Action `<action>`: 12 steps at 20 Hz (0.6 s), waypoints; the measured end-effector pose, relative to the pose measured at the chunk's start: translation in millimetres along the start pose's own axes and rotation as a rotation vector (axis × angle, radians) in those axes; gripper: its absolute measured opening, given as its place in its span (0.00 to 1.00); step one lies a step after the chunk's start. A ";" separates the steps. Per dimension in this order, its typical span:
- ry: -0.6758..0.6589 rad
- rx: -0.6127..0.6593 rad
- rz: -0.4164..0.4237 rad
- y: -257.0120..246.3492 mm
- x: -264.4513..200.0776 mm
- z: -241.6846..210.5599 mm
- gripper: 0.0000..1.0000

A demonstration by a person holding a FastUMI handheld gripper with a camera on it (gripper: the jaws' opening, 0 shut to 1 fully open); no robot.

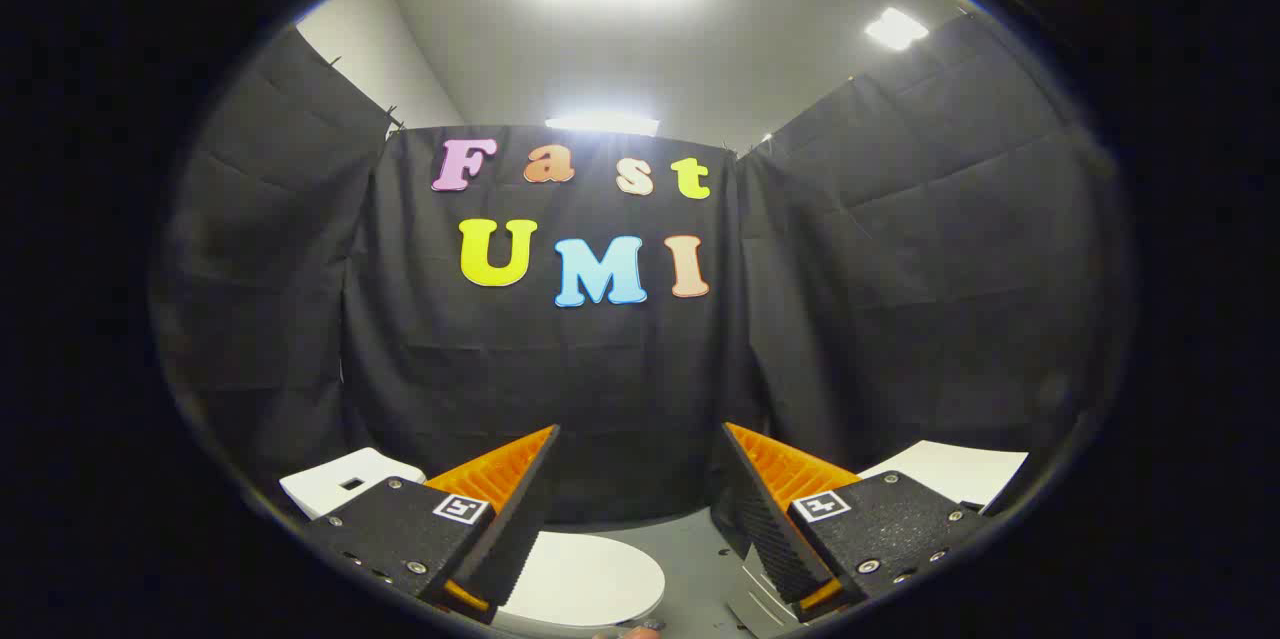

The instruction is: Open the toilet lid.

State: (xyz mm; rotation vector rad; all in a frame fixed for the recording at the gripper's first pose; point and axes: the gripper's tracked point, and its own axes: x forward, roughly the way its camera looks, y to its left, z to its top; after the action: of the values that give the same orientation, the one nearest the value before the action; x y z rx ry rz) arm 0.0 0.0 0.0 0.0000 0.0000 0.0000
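The white toilet lid (585, 579) lies flat and closed, low down and just ahead of my fingers, partly hidden behind the left finger. My gripper (640, 439) is open, its two fingers spread wide with nothing between them. It hangs above the lid and touches nothing, pointing toward the cloth wall at the back.
A white boxy object (345, 481) stands to the left behind the left finger. A white flat panel (955, 471) shows on the right behind the right finger. Grey floor (690, 544) runs between the lid and the cloth wall. Black cloth walls close the booth on three sides.
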 end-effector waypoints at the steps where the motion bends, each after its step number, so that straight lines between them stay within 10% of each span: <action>1: 0.002 0.000 0.001 -0.3 0.8 -0.7 0.94; 12: 0.017 -0.008 0.005 -2.7 3.3 -7.4 0.94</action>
State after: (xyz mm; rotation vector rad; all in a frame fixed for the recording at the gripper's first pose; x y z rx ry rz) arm 3.3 -2.7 -7.4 -0.0082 0.0173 0.0046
